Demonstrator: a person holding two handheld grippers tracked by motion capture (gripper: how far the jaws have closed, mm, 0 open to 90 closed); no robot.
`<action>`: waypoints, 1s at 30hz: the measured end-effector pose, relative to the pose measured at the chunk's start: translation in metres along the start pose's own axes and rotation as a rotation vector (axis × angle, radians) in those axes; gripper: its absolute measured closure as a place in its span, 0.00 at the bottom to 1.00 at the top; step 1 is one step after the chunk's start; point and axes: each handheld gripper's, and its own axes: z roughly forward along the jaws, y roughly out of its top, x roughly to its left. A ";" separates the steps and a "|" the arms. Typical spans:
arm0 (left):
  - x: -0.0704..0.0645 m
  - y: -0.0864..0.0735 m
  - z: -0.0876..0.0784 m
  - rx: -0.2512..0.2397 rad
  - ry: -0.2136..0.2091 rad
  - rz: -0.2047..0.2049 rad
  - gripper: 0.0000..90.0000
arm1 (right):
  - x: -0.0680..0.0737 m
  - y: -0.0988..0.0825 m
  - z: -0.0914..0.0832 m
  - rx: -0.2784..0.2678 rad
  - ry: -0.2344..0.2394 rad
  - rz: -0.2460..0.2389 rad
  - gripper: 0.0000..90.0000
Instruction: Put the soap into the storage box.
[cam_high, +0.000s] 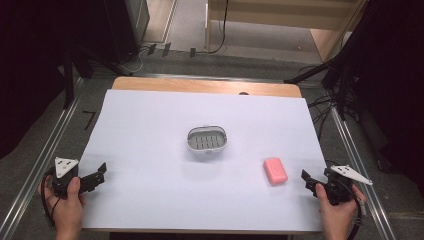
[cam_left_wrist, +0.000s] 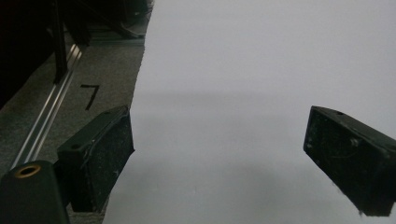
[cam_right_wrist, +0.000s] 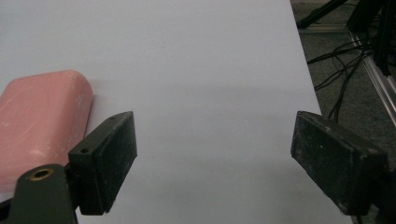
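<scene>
- The pink soap bar (cam_high: 275, 170) lies flat on the white worktop (cam_high: 150, 150), towards the right near edge, well apart from the grey slotted soap dish (cam_high: 207, 139) that sits near the middle.
- The right hand-held gripper (cam_high: 306, 179) rests at the right near corner, jaws spread with nothing between them. In the right gripper view the soap bar (cam_right_wrist: 42, 121) lies just beside the left jaw and outside the gap.
- The left hand-held gripper (cam_high: 100, 172) sits at the left near edge, jaws likewise spread and empty, well away from both objects.
- Risk: since the bar lies off to one side of the right jaws, closing from this line would likely catch only a corner, or push the bar along the smooth sheet.
- Risk: soap is probably slick and rounded at the edges, so a pinch near one end could let it squirt out or rotate in the pads.
- Risk: the dish looks light, and a bar lowered off-centre onto its rim could tip it or shove it sideways.
- Risk: the white sheet may shift or wrinkle if a jaw drags across it.
</scene>
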 end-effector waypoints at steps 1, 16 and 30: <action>0.000 0.000 0.000 0.000 0.000 0.000 0.10 | 0.000 0.000 0.000 0.000 0.000 0.000 0.17; 0.000 0.000 0.001 0.005 0.002 -0.004 0.10 | 0.023 0.012 -0.002 0.042 0.052 -0.081 0.35; 0.000 0.000 0.001 0.008 0.003 0.000 0.10 | 0.046 0.021 -0.004 0.107 0.108 -0.112 0.36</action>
